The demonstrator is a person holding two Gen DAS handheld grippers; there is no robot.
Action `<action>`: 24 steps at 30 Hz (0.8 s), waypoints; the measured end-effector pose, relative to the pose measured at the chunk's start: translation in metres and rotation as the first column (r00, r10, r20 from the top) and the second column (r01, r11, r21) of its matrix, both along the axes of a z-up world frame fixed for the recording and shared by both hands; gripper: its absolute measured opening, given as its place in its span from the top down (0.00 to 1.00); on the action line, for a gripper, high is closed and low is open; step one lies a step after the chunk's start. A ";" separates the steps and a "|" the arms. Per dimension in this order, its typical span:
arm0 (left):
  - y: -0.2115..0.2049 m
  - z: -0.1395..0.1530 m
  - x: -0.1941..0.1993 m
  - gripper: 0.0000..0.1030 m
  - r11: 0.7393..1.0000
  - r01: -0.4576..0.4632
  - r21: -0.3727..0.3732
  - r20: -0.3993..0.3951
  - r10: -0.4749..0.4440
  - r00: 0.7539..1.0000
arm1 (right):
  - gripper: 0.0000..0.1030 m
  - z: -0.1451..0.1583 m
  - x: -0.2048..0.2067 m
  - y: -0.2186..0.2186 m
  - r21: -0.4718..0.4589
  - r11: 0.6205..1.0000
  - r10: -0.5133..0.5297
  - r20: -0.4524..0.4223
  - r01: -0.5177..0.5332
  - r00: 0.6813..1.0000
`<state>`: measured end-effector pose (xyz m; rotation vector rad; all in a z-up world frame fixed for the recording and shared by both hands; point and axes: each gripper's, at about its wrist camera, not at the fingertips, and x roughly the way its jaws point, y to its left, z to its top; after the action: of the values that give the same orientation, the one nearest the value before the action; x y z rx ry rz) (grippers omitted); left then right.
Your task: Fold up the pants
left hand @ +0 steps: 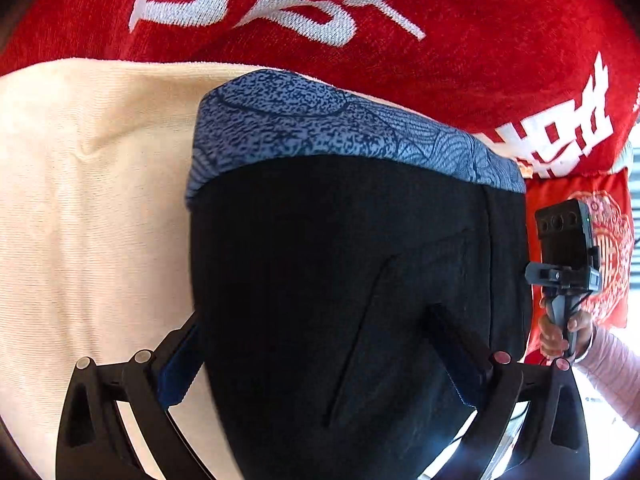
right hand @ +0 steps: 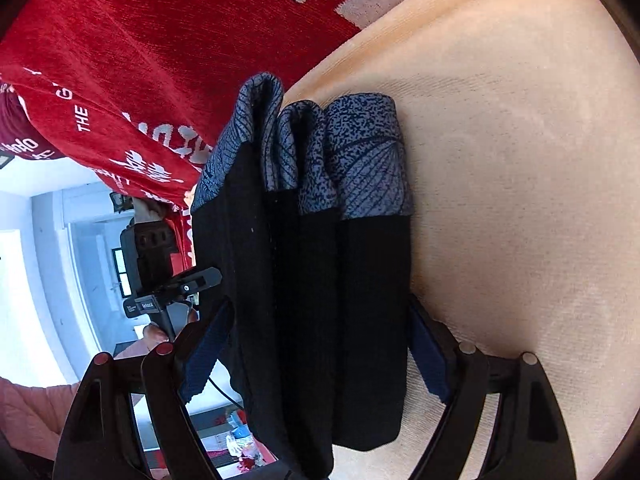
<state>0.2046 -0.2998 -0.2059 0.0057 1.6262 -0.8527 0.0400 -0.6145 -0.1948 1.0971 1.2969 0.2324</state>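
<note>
so the pants [right hand: 316,272], black with a blue patterned band, are bunched into several layers over the cream sheet [left hand: 88,208], next to a red blanket [left hand: 460,52]; right gripper [right hand: 320,344] looks clamped around the whole stack; left gripper [left hand: 320,344] has black cloth between its jaws, seems pinched too; i'd keep both grips level, lower together, edges lined up before releasing
</note>
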 end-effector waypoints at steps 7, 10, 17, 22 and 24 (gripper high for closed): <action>-0.001 0.004 -0.007 0.09 0.998 -0.068 0.010 0.050 0.068 0.996 | 0.33 -0.002 -0.001 -0.002 -0.013 1.000 -0.016 -0.033 0.016 0.999; -0.002 0.013 -0.012 0.20 0.997 -0.077 -0.010 0.081 0.077 0.994 | 0.46 0.003 -0.004 -0.001 -0.017 0.999 -0.040 -0.026 0.039 0.999; 0.000 0.040 -0.020 0.32 0.997 -0.070 -0.038 0.119 0.074 0.990 | 0.55 0.032 -0.020 0.009 -0.006 0.996 -0.086 0.028 0.086 0.996; 0.014 0.073 -0.038 0.32 0.999 -0.032 -0.045 0.133 0.037 0.990 | 0.55 0.061 -0.041 0.039 0.003 0.996 -0.091 0.041 0.091 0.995; 0.025 0.085 -0.050 0.32 0.999 -0.020 -0.042 0.144 0.026 0.989 | 0.55 0.068 -0.054 0.051 0.021 0.994 -0.108 0.046 0.107 0.993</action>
<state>0.1551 -0.2749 -0.1210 0.0205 1.4708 -0.8479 -0.0136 -0.5635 -0.1269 1.1665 1.1919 0.1888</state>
